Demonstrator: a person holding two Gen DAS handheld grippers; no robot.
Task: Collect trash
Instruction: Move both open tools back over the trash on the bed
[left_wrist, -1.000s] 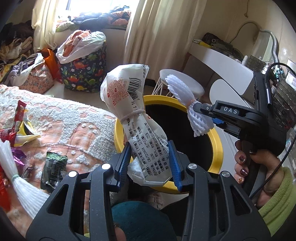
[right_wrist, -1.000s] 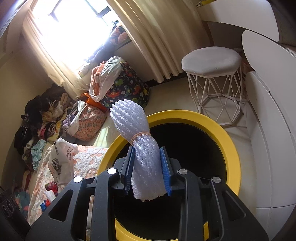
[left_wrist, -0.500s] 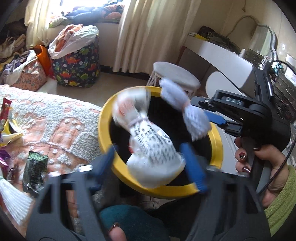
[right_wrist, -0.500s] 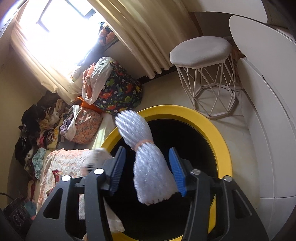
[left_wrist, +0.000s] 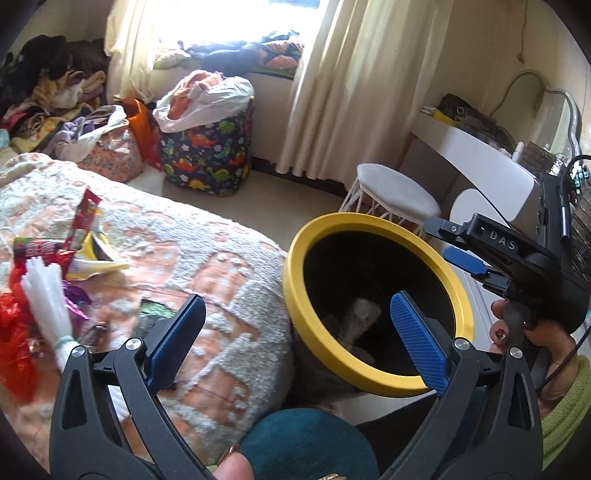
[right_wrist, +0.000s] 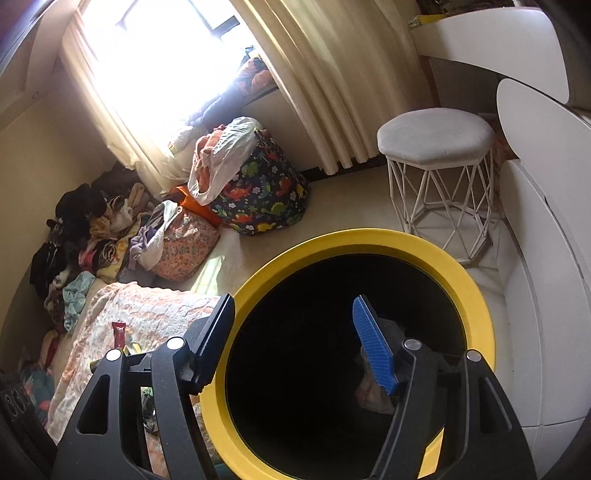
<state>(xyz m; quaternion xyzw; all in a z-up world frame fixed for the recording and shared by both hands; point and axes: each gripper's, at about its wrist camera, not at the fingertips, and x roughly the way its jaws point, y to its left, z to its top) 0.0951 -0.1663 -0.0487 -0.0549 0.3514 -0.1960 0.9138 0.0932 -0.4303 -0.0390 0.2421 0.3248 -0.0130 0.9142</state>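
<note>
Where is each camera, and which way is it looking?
Left wrist view: sits on the left hand-held gripper, looking down over the bed toward the yellow-rimmed bin; it shows its own open jaws, the right hand-held gripper and the hand holding it.
Right wrist view: sits on the right hand-held gripper, looking down into the bin; only its own open jaws show.
Both views share the bin, white stool, dinosaur bag and curtains.

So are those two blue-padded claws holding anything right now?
No. The left gripper and right gripper have just been opening, nothing between their jaws, above the yellow-rimmed black bin.
</note>
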